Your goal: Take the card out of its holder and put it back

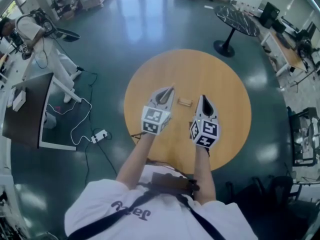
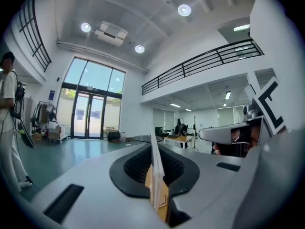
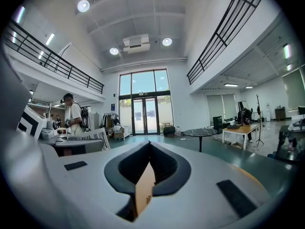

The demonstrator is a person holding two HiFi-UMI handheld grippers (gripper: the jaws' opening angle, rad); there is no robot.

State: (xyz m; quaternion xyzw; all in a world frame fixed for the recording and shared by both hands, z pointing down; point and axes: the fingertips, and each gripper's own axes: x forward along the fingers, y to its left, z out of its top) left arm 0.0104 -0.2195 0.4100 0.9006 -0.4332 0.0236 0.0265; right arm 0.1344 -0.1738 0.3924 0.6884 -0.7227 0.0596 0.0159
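Observation:
A small wooden card holder (image 1: 185, 102) lies on the round wooden table (image 1: 225, 79), between my two grippers. My left gripper (image 1: 171, 89) hovers just left of the holder, pointing level. In the left gripper view it (image 2: 153, 149) is shut on a thin white card (image 2: 155, 171), which stands edge-on between the pads. My right gripper (image 1: 203, 98) is just right of the holder. In the right gripper view its jaws (image 3: 149, 146) meet at the tip with nothing visible between them; only the brown tabletop shows through the gap below.
A black round side table (image 1: 237, 20) stands on the green floor beyond. A person (image 1: 30, 31) stands far left near a dark desk (image 1: 27, 109). A power strip and cable (image 1: 99, 135) lie on the floor; chairs (image 1: 302, 134) stand at the right.

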